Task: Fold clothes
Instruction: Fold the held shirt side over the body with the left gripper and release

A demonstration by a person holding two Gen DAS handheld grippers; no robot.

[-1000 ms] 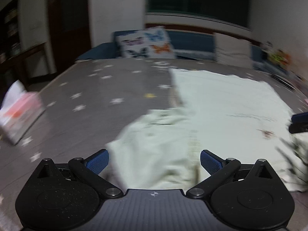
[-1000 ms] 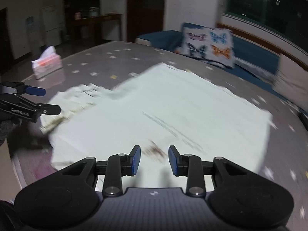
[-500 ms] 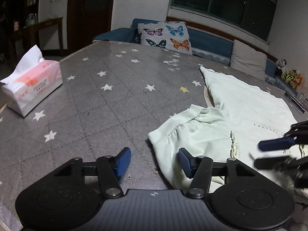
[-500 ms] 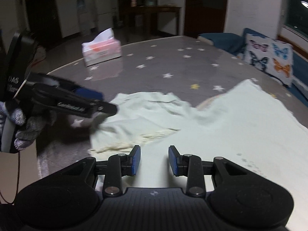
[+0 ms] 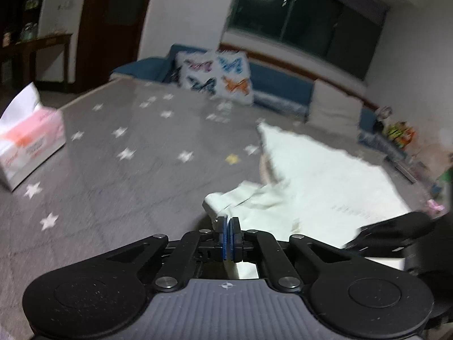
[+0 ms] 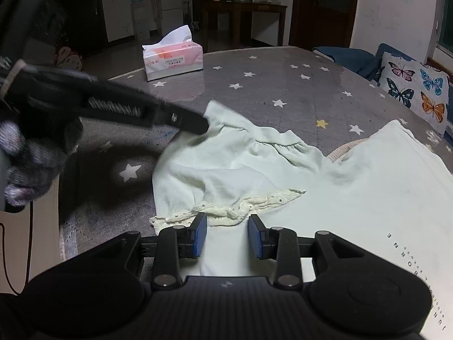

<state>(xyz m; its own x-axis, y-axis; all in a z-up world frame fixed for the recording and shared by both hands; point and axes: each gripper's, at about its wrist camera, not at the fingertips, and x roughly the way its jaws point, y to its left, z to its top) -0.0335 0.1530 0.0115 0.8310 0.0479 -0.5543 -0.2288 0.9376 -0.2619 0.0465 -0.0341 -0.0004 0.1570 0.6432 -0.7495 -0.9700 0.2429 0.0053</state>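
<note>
A pale green garment (image 6: 283,170) with a lace-trimmed edge lies rumpled on a grey star-patterned table (image 6: 283,85). The left gripper (image 5: 228,222) has its blue pads pressed together, pinching the garment's sleeve corner. The right gripper (image 6: 228,233) hovers spread above the lace trim. Only the right view shows printed lettering, and a tissue box (image 6: 173,60) sharply at the far edge.

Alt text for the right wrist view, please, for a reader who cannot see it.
The open right gripper hovers over the lace-trimmed hem of a pale green shirt spread on a star-patterned grey table. The left gripper pinches the shirt's sleeve edge; a tissue box stands behind.
</note>
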